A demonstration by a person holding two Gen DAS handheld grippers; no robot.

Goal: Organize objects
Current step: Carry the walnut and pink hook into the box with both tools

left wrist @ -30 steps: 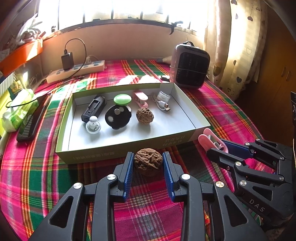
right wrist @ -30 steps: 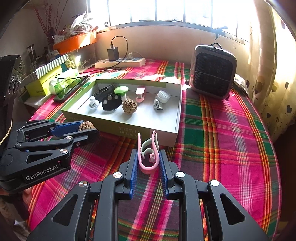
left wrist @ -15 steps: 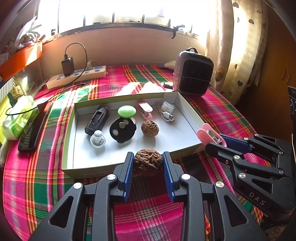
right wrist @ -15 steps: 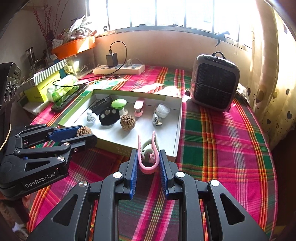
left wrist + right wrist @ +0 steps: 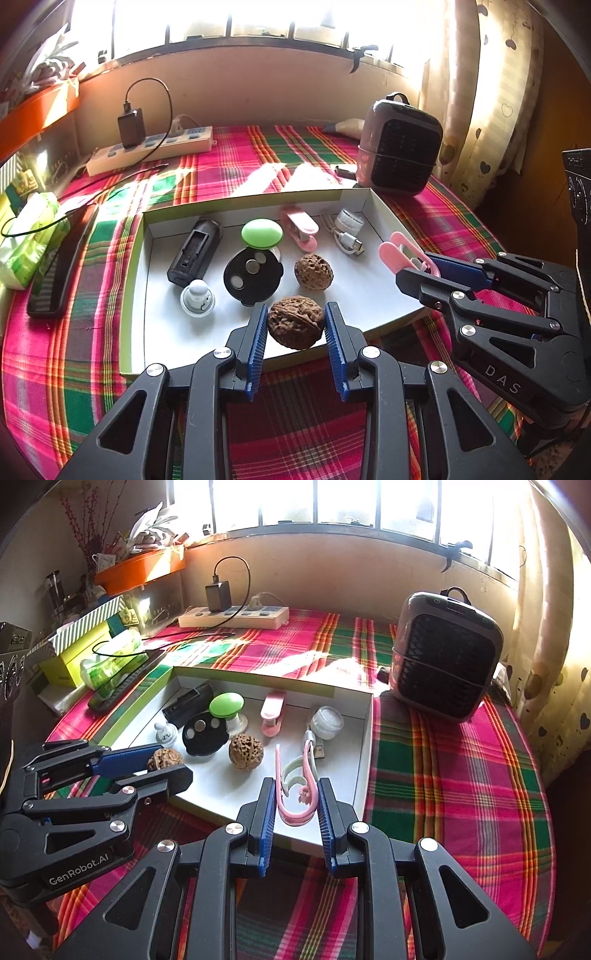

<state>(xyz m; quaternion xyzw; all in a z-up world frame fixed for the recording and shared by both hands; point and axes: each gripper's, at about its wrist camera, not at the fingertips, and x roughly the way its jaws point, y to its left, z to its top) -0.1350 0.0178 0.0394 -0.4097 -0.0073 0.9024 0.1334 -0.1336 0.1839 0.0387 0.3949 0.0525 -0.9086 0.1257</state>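
Observation:
My left gripper is shut on a brown walnut and holds it over the near edge of the shallow white box. My right gripper is shut on a pink clip, held over the box's near right part. Inside the box lie a second walnut, a black round disc, a green dome-topped piece, a black charger case, a small white knob, a pink clip and a white USB cable. Each gripper shows in the other's view.
The box sits on a plaid tablecloth. A small dark heater stands behind the box's right corner. A power strip with a black adapter lies along the wall. At the left edge lie a tissue pack and a black comb.
Both grippers have moved forward with their loads, from in front of the box to above its near part. The walnut and the pink clip stay clamped.

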